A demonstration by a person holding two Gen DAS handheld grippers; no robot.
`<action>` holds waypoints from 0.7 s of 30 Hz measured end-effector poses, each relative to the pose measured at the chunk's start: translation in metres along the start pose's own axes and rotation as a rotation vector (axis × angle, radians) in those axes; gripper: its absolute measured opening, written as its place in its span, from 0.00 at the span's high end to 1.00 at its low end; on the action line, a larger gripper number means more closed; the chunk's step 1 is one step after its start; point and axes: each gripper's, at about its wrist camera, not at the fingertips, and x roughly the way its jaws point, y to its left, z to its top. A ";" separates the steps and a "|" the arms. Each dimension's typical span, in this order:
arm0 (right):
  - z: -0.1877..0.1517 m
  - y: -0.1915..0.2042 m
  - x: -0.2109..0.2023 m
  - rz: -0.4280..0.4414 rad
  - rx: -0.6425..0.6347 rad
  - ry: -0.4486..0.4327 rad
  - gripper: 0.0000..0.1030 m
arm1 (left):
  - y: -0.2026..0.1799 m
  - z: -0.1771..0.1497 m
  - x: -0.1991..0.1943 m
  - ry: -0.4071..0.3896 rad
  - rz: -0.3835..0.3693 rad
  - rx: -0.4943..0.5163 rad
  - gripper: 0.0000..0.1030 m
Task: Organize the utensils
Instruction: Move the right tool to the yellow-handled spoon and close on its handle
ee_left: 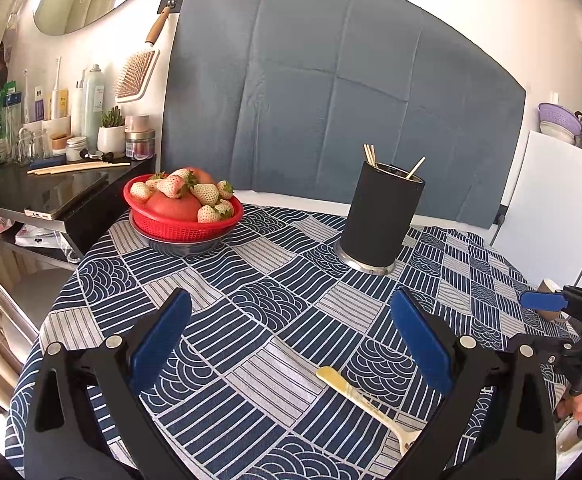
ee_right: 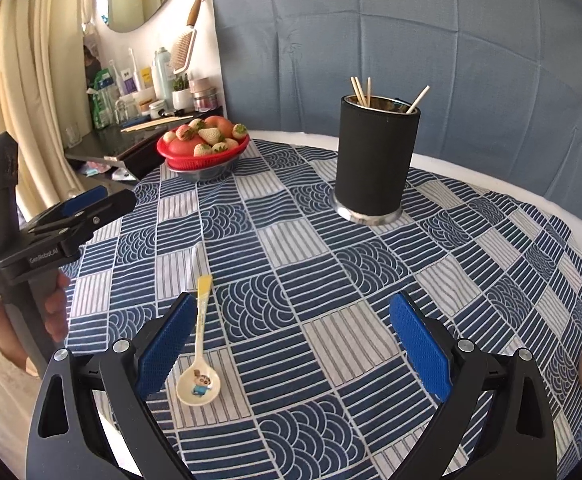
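Fingers of the right gripper [ee_right: 291,344] were spread wide, holding nothing; the ceramic spoon [ee_right: 199,368] lay just inside its left finger, bowl nearest, handle pointing ahead toward the black utensil holder [ee_right: 375,160]. Left gripper [ee_left: 291,344], also spread, sat farther away.

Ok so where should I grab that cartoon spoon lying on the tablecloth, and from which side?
Grip the spoon on its slim handle from above, fingers closing across its width. It lies flat, the bowl too wide and shallow to pinch. The right hand-held gripper, open, is nearest.
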 end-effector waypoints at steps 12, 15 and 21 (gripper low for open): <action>-0.029 0.019 0.035 0.104 -0.005 0.192 0.10 | -0.002 -0.001 -0.015 -0.006 0.030 0.055 0.06; -0.037 0.021 0.044 0.108 -0.001 0.227 0.11 | -0.006 -0.003 -0.015 0.001 0.008 0.069 0.06; -0.047 0.028 0.059 0.126 0.002 0.282 0.11 | -0.010 -0.012 -0.007 0.029 0.006 0.096 0.06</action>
